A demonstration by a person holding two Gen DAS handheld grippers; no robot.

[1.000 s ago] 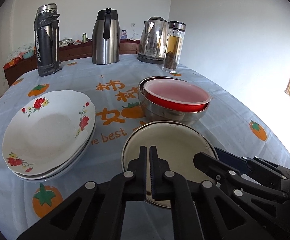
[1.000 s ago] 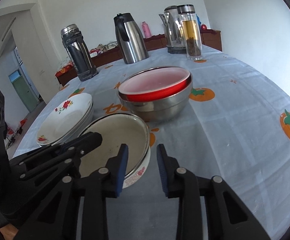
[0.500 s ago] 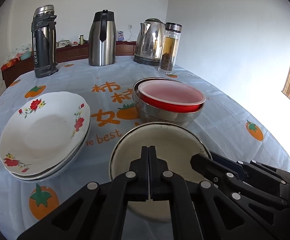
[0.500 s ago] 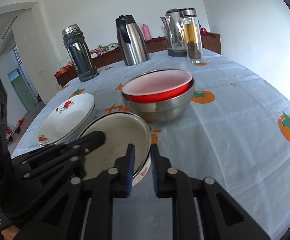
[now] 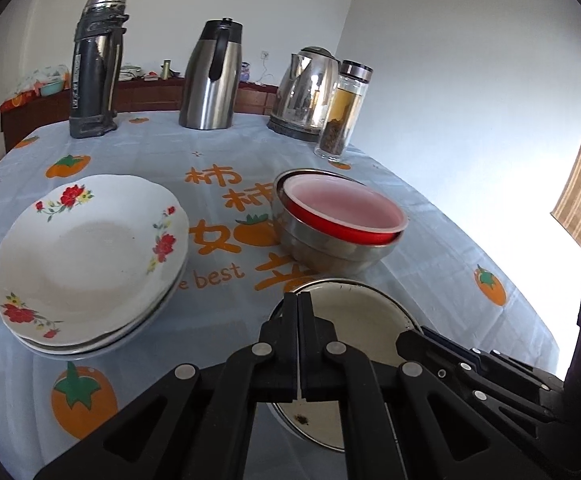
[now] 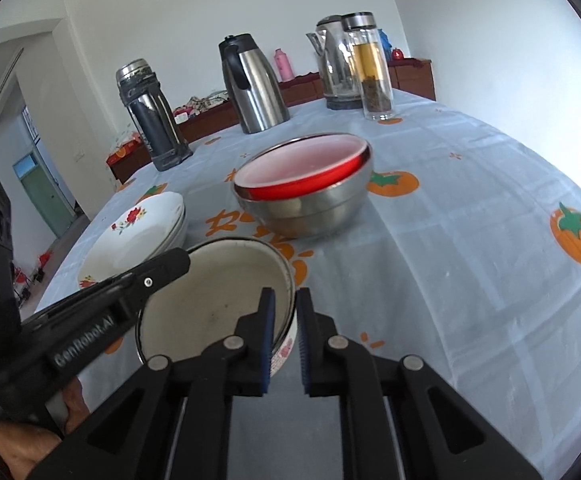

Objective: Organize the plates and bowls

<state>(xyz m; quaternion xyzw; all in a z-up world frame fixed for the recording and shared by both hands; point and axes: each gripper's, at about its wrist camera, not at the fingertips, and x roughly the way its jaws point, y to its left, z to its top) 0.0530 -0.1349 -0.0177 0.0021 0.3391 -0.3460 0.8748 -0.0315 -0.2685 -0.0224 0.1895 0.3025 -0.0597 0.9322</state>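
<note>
A cream enamel bowl [image 5: 354, 320] [image 6: 210, 300] with a dark rim is held off the table, tilted. My right gripper [image 6: 284, 336] is shut on its right rim, one finger inside and one outside. My left gripper [image 5: 298, 344] is shut with its fingers together over the bowl's left side; whether it pinches the rim is hidden. A red bowl [image 5: 342, 212] [image 6: 302, 172] sits nested in a steel bowl [image 5: 330, 252] [image 6: 314, 212]. A stack of white flowered plates [image 5: 86, 248] [image 6: 138, 236] lies to the left.
At the table's far side stand a dark thermos [image 5: 96, 64], a steel carafe [image 5: 212, 76], an electric kettle [image 5: 306, 92] and a glass tea bottle [image 5: 344, 110]. The table edge curves away on the right [image 6: 570, 320]. A wooden sideboard is behind.
My right gripper closed from open onto the enamel bowl's rim. The left gripper's fingers closed fully. The bowl has risen and tilted, and both views have shifted.
</note>
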